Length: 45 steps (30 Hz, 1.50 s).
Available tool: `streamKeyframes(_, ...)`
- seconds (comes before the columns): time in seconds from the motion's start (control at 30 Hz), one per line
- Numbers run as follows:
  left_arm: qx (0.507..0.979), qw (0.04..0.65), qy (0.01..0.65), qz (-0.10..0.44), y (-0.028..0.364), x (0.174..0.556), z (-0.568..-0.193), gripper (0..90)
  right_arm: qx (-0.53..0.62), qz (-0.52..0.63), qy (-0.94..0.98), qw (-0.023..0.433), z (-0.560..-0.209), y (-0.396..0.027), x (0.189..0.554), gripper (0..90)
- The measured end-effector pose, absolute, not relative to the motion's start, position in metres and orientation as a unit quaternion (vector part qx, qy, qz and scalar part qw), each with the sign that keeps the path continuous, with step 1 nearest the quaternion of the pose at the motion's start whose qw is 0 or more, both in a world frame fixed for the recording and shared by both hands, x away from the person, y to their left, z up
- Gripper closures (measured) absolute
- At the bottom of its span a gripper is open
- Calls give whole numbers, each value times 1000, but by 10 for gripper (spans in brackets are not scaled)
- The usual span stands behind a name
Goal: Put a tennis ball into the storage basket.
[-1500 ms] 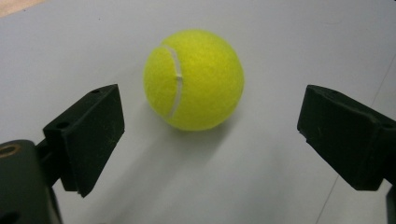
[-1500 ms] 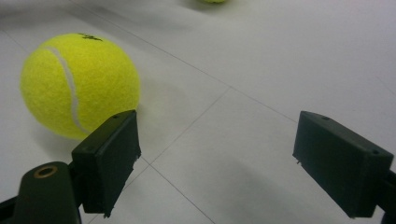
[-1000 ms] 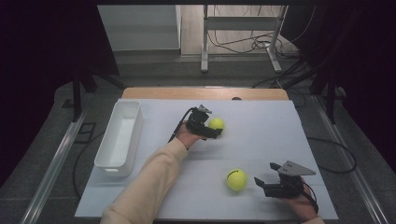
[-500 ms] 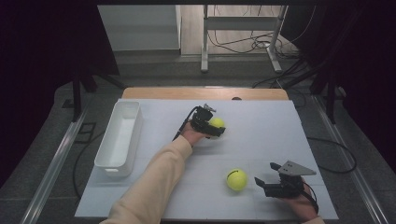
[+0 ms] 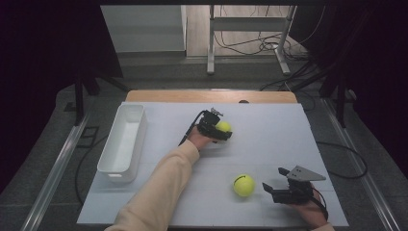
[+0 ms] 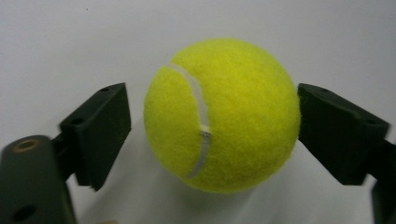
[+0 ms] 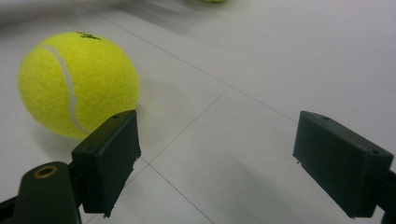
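Note:
One yellow tennis ball rests on the white table near its middle. My left gripper is open around it. In the left gripper view the right jaw touches the ball and a small gap stays at the left jaw. A second tennis ball lies near the front edge. My right gripper stands open just right of that ball, low over the table, with nothing between its jaws. In the right gripper view the ball sits beyond and to the left of the left jaw.
A long white tray stands at the table's left side. A wooden strip runs along the far edge. Cables and a metal stand are on the floor beyond. A sleeved forearm crosses the front middle.
The left hand has crept slightly forward, its jaws now around the far ball. The right gripper and the near ball have not moved.

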<state>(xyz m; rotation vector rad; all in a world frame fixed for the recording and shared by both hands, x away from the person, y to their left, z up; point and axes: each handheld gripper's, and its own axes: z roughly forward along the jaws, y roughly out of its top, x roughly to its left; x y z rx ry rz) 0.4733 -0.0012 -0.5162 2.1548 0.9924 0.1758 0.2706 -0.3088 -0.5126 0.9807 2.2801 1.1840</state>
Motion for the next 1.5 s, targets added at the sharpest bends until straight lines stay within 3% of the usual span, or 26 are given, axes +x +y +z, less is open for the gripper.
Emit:
streamKeyframes(0.07, 840, 379, 384, 63, -1, 473, -516, 235, 350, 423, 813, 194, -513, -309, 271, 152)
streamKeyframes(0.17, 844, 371, 381, 69, -2, 471, -514, 257, 350, 423, 813, 195, -513, -309, 271, 152)
streamKeyframes(1.5, 840, 401, 355, 85, 18, 442, -488, 259, 351, 422, 813, 196, -513, -309, 270, 152)
